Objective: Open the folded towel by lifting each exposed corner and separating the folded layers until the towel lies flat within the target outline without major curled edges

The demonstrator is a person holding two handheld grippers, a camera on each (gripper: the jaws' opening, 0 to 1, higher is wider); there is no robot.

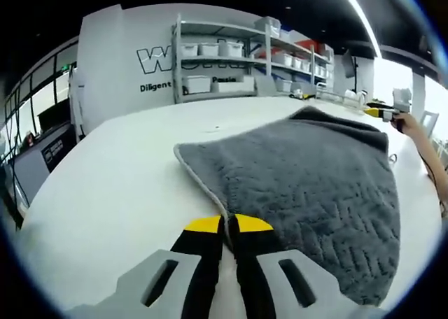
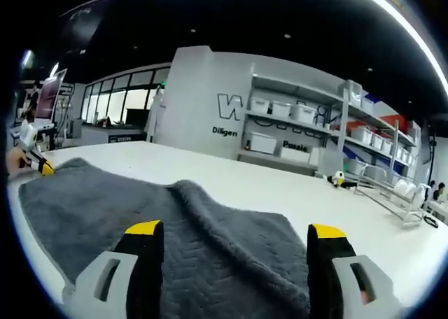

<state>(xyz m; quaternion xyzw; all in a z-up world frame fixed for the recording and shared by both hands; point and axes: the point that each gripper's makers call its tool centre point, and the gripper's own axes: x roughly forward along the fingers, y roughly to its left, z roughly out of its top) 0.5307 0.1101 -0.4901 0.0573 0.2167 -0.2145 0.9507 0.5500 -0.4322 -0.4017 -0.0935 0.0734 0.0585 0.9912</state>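
A grey towel point(image 1: 308, 186) with a zigzag weave lies spread on the white table point(image 1: 112, 193). My left gripper point(image 1: 227, 224) is shut, its yellow-tipped jaws pinching the towel's near edge. At that view's far right, past the towel's far corner, a hand holds my right gripper point(image 1: 381, 111). In the right gripper view the towel point(image 2: 210, 242) lies under my right gripper point(image 2: 234, 231), which is open wide with only towel between its jaws. A soft ridge point(image 2: 192, 193) rises across the cloth. At the far left my left gripper point(image 2: 38, 165) sits at the towel's edge.
The white table point(image 2: 280, 186) stretches beyond the towel on all sides. Metal shelving with white bins point(image 1: 231, 60) stands against the wall behind. A wire rack point(image 2: 392, 193) and a small yellow object point(image 2: 338, 180) sit far right on the table.
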